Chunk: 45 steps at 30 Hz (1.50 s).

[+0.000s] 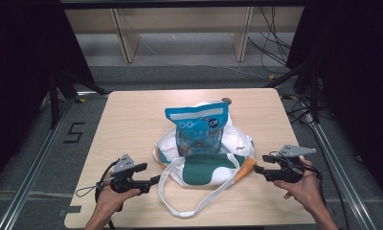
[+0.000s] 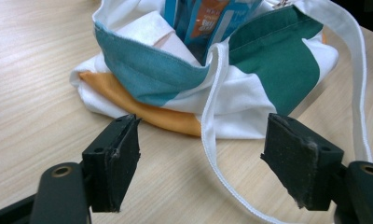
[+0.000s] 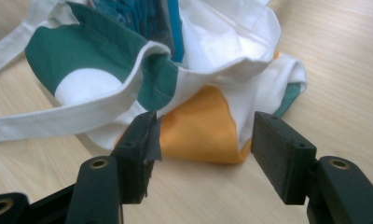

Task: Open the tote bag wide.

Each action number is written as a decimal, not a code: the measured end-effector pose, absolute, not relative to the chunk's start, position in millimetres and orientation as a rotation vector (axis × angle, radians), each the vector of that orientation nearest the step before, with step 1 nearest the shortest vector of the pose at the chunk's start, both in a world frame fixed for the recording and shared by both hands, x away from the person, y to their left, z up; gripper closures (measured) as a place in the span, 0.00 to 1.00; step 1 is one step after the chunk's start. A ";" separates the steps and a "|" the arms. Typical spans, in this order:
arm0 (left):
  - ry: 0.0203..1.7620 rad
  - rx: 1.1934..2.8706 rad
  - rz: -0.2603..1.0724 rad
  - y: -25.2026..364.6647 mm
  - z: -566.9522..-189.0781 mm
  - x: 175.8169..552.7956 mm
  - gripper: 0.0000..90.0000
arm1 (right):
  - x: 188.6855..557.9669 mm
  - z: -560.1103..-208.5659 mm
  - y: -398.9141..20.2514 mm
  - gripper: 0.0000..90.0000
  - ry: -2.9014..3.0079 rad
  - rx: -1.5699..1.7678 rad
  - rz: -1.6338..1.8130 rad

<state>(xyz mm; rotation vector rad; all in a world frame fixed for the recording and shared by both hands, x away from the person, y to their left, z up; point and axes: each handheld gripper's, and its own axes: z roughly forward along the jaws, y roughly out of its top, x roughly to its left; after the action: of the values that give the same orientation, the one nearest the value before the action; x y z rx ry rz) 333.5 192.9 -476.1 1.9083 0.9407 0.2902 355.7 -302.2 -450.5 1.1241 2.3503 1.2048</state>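
Two grippers flank a cloth bag that sits slumped near the middle of the table, a little toward the near edge, with a blue pouch standing upright in its mouth. The work in hand looks like getting the pouch fully into the bag, or the bag closed around it, and both tools stand off the cloth at this point.

The left gripper lies low over the table by the bag's left side, jaws apart with nothing between them; in the left gripper view a white strap runs across the wood between the pads, and the bag's orange fold lies just beyond the tips. The right gripper points in from the right side, jaws likewise apart and empty, with the orange corner just ahead of them in the right gripper view.

To do the step well, I would judge that each tool should take the rim of the bag's mouth, not the loose strap or the bottom folds, so a lift opens the mouth evenly and the pouch slides down. Pinching one layer of cloth matters; catching both walls would close the mouth. The pouch is tall and may tip.

Both forearms come in from the near edge, hands low, grippers held about level and aimed inward at the bag.
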 end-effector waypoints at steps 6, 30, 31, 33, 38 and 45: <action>0.942 1.901 0.300 192.3 -479.0 327.5 0.28 | 348.8 -457.0 -305.1 0.45 2.364 1.134 1.189; 0.934 1.955 0.291 182.1 -496.9 291.9 0.20 | 311.2 -481.6 -301.6 0.39 2.419 1.103 1.153; 0.934 1.955 0.291 182.1 -496.9 291.9 0.19 | 311.2 -481.6 -301.6 0.39 2.419 1.103 1.153; 0.920 1.995 0.309 179.7 -497.9 285.9 0.18 | 308.6 -484.7 -301.5 0.39 2.443 1.051 1.140; 0.881 2.031 0.316 176.5 -499.2 279.6 0.17 | 297.2 -490.1 -295.8 0.36 2.477 1.078 1.112; 0.865 2.099 0.358 174.6 -502.3 276.3 0.17 | 290.0 -493.2 -294.5 0.35 2.509 1.056 1.100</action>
<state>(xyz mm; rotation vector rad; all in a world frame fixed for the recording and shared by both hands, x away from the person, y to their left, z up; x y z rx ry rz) 276.3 174.6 -502.3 2.0991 0.8655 0.3579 290.0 -294.5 -493.2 1.0556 2.5089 1.0999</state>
